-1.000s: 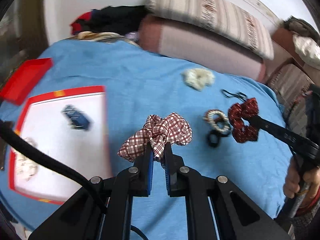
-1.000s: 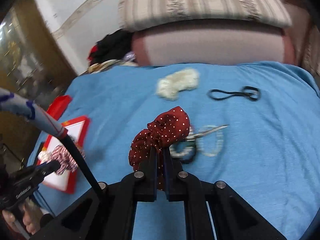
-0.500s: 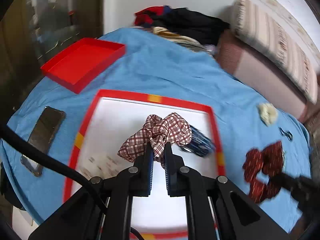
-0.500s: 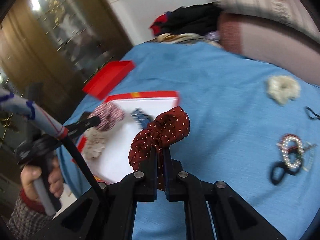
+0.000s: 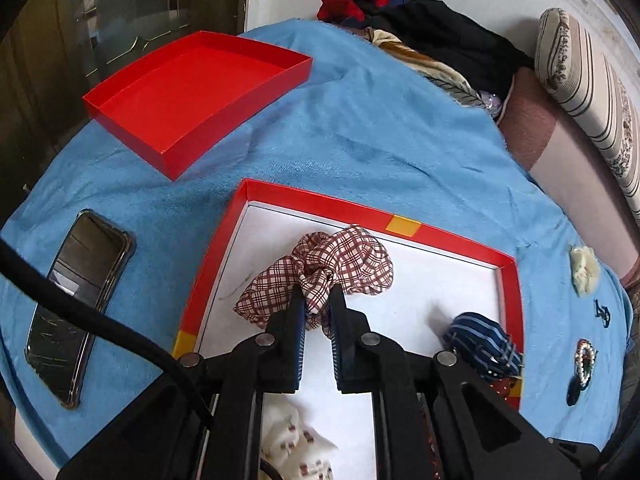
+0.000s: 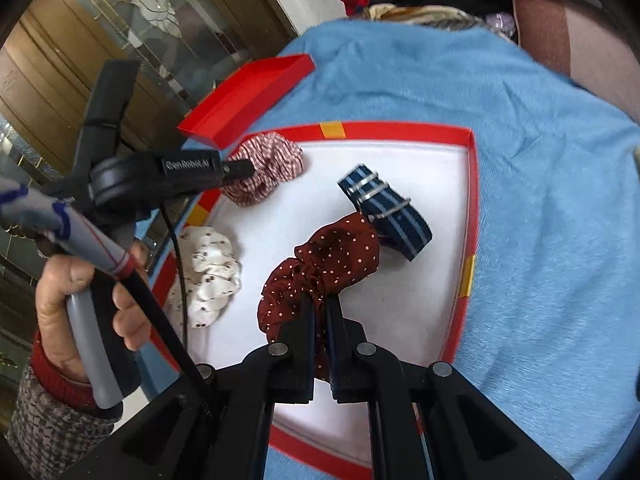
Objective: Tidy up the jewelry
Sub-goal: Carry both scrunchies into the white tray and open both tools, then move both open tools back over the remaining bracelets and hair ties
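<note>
Both grippers have swung over from the blue blanket to the red-rimmed box, left gripper clamped on the plaid scrunchie, right gripper pinching the dotted scrunchie, apparently ready to drop.

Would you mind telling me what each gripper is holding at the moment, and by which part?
The left gripper pinches the red-and-white plaid fabric scrunchie by a gathered fold; the right gripper pinches the dark red white-dotted fabric scrunchie by its lower fold.

Soft even daylight, faint shadows, sharp centre, strong fisheye bending, dark corners.
</note>
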A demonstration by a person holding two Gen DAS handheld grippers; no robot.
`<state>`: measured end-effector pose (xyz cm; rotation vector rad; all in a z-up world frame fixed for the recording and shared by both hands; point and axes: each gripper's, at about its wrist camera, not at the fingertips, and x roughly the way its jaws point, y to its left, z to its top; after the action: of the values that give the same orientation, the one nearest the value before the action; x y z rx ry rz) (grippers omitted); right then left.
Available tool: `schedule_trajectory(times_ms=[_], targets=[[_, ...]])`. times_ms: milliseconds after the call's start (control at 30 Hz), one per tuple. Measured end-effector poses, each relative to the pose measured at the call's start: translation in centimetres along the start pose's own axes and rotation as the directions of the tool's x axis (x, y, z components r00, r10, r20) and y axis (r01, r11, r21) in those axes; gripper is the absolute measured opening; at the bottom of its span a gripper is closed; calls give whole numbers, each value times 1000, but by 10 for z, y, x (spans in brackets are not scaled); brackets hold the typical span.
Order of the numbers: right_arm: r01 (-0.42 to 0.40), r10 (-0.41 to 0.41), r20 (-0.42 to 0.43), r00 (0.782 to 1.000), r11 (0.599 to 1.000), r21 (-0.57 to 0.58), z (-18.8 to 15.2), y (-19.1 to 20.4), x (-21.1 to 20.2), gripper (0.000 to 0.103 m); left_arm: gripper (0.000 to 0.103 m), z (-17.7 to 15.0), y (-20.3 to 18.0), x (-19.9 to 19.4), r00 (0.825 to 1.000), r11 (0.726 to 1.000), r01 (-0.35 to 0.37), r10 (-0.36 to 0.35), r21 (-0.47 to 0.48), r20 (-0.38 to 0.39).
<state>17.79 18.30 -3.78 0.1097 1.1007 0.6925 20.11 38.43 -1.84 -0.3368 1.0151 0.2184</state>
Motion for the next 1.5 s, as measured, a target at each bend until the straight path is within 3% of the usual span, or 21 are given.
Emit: schedule_trajectory(times_ms=[100,167,233,300,367,500,600,667,767,833,900,1000,1167,1367,1500], targets=[[5,-5,-5,1000,1000,6,0,-5,5,6,14,1,-2,3,1000,1000,-4,4,9,5],[7,-7,-5,1000,1000,7,1,-6,5,10,23,1,-3,2,1000,1000,-7,7,11,14],[19,-19,3,1000,1000,2,1,-6,2,11,40,0,-5,-1,1000,1000,-9,8,13,21],[30,-29,13,999,1000,-3,2,-5,-3,35,47,0,-7,-5,1000,1000,-8,8,11,30],[42,-41,36,999,999,-7,1,-5,-13,46,50,0,-9,-11,999,1000,3,-3,6,36],[56,-54,73,996,998,-22,-3,-6,-36,46,55,-2,-17,-30,998,1000,1,-2,12,56],[158,-155,96,983,987,-27,-11,-12,-49,48,58,-8,-26,-47,996,1000,-9,6,29,85],[216,-214,74,974,976,-25,-21,-20,-48,48,58,-13,-30,-55,995,999,-8,5,32,96],[240,-241,1,971,971,-15,-34,-30,-35,48,58,-24,-40,-67,995,999,2,-6,37,100],[251,-251,-53,966,968,-15,-42,-34,-24,37,58,-34,-49,-75,995,999,6,-11,52,102],[204,-203,-85,976,979,10,-47,-35,-18,23,59,-42,-57,-82,994,997,5,-13,73,109],[199,-195,-118,974,980,22,-50,-31,-15,11,59,-54,-66,-93,993,996,-2,-9,91,121],[236,-233,-138,963,972,7,-66,-22,-22,11,59,-64,-76,-106,992,994,10,-24,109,126],[170,-165,-135,977,985,27,-90,-29,-42,15,59,-76,-98,-119,990,988,0,-22,155,139],[122,-120,-32,992,991,63,-109,-51,-82,39,59,-91,-128,-125,990,979,41,-66,199,123]])
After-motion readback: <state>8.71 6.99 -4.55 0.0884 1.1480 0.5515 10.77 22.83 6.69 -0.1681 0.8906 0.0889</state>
